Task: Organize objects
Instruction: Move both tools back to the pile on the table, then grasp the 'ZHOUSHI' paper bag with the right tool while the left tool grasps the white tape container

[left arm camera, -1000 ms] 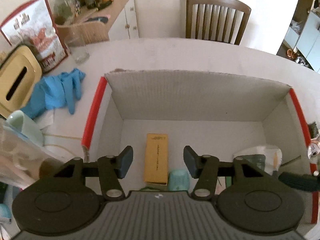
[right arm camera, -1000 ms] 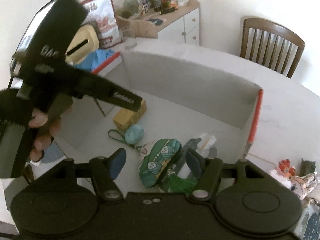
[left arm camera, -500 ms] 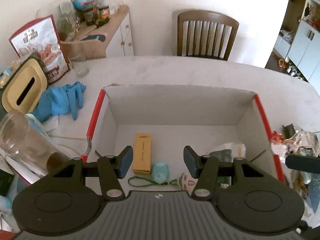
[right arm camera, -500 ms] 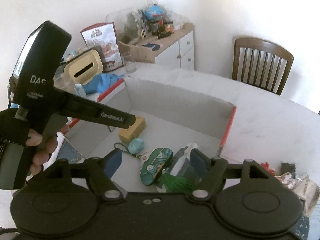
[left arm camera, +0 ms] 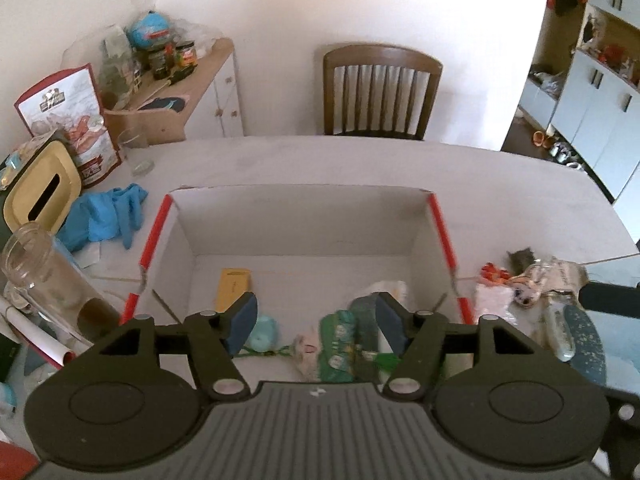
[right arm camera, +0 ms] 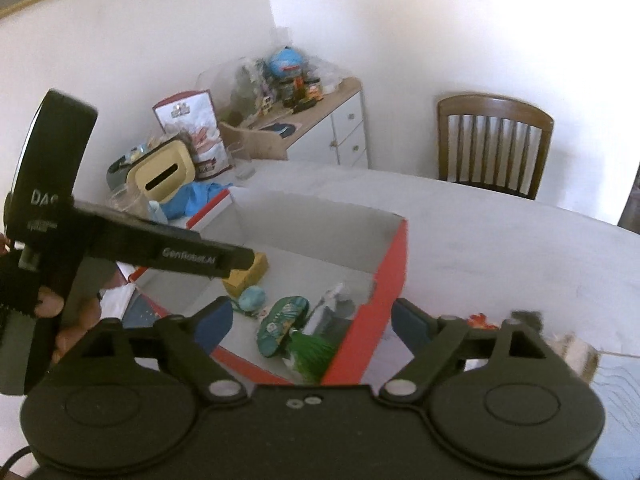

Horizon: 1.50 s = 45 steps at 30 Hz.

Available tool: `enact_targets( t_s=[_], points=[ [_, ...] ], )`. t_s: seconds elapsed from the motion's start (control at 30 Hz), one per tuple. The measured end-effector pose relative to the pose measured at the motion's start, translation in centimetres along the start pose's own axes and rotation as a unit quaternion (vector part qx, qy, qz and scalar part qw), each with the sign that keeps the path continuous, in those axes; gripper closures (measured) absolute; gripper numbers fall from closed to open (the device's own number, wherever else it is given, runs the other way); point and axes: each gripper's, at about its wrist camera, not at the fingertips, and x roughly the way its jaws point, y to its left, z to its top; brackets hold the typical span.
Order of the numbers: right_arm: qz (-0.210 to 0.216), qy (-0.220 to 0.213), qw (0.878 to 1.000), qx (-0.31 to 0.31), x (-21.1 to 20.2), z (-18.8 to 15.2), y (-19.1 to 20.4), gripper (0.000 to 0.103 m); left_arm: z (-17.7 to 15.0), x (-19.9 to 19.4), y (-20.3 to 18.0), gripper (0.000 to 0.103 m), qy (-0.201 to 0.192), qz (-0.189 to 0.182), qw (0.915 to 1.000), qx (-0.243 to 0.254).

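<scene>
An open cardboard box (left arm camera: 304,220) with red-edged walls (right arm camera: 394,264) sits on the white table. Inside lie a yellow packet (left arm camera: 234,286), a pale teal charm on a green cord (left arm camera: 262,330), a green patterned pouch (right arm camera: 282,318) and a green tassel (right arm camera: 312,350). My left gripper (left arm camera: 316,322) hovers above the box's near side, jaws opening, nothing between them. My right gripper (right arm camera: 312,322) hangs over the box's near right corner, jaws opening wide and empty. The left tool's body (right arm camera: 52,216), held by a hand, fills the left of the right wrist view.
Small toys and wrappers (left arm camera: 520,280) lie right of the box. On the left stand a glass jar (left arm camera: 36,276), blue gloves (left arm camera: 106,214), a yellow tissue box (left arm camera: 40,188) and a red bag (left arm camera: 68,120). A wooden chair (left arm camera: 380,92) and a cluttered cabinet (left arm camera: 188,92) are behind the table.
Both grippers have risen and drawn back from the box, so more of the table and room shows. Both pairs of jaws stand wider apart; the right no longer straddles the pouch.
</scene>
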Motion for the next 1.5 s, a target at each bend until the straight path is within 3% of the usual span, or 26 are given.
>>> enact_targets(
  t_s=[0.27, 0.4, 0.8, 1.07, 1.5],
  points=[
    [-0.015, -0.031, 0.999, 0.028, -3.7, -1.8, -3.3, 0.004, -0.7, -1.7, -3.6, 0.029, -0.016, -0.018, 0.9996, 0.011],
    [-0.035, -0.044, 0.998, 0.032, -5.4, -2.9, -4.8, 0.001, -0.9, -2.4, -5.3, 0.02, -0.024, -0.038, 0.9989, 0.014],
    [-0.096, -0.057, 0.991, 0.069, -10.1, -6.9, -11.1, 0.001, -2.6, -2.5, -10.2, 0.02, -0.031, -0.079, 0.996, 0.03],
    [-0.133, -0.049, 0.987, 0.077, -11.0, -8.6, -14.6, 0.001, -4.3, -1.1, -14.0, 0.02, -0.019, -0.098, 0.9937, 0.051],
    [-0.142, -0.004, 0.986, 0.092, -8.9, -10.7, -18.5, 0.001, -9.1, 2.7, -19.6, 0.02, 0.015, -0.104, 0.9903, 0.091]
  ],
)
